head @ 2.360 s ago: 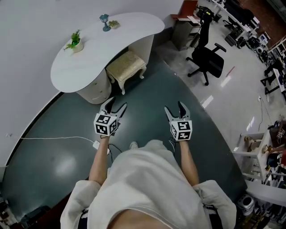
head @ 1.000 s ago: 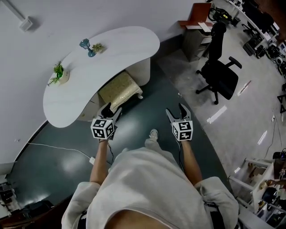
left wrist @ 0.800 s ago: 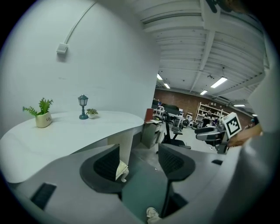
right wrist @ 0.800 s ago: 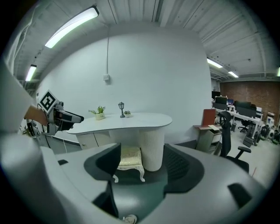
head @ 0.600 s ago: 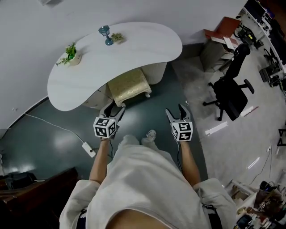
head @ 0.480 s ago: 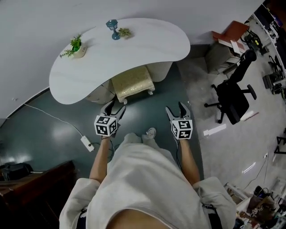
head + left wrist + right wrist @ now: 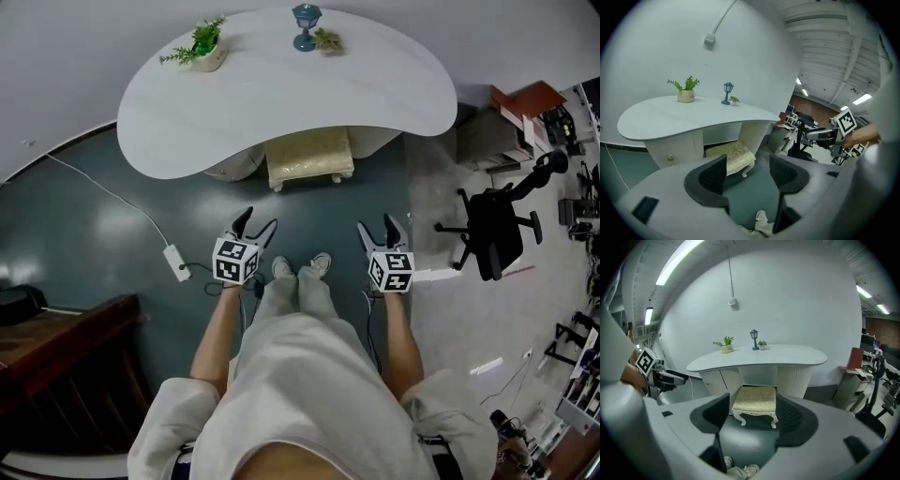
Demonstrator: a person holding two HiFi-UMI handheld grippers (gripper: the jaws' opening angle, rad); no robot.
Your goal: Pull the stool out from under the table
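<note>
A cream stool [image 7: 310,158] with a gold cushion and white carved legs stands partly under the white kidney-shaped table [image 7: 281,89]. The right gripper view shows the stool [image 7: 755,401] straight ahead under the table [image 7: 787,355]; the left gripper view has the stool [image 7: 730,153] slightly left beneath the table [image 7: 670,119]. My left gripper [image 7: 254,224] and right gripper [image 7: 383,226] are both open and empty, held in the air over the floor well short of the stool. I stand facing it, shoes [image 7: 298,267] between the grippers.
On the table stand a potted plant [image 7: 202,47], a small blue lamp [image 7: 306,21] and a tiny plant [image 7: 327,40]. A black office chair [image 7: 497,230] stands to the right, a dark wooden cabinet [image 7: 56,352] to the left. A white cable with a plug block [image 7: 175,263] lies on the green floor.
My view has swung so the table and stool now lie straight ahead instead of off to the left. Both grippers keep their open pose and spacing.
</note>
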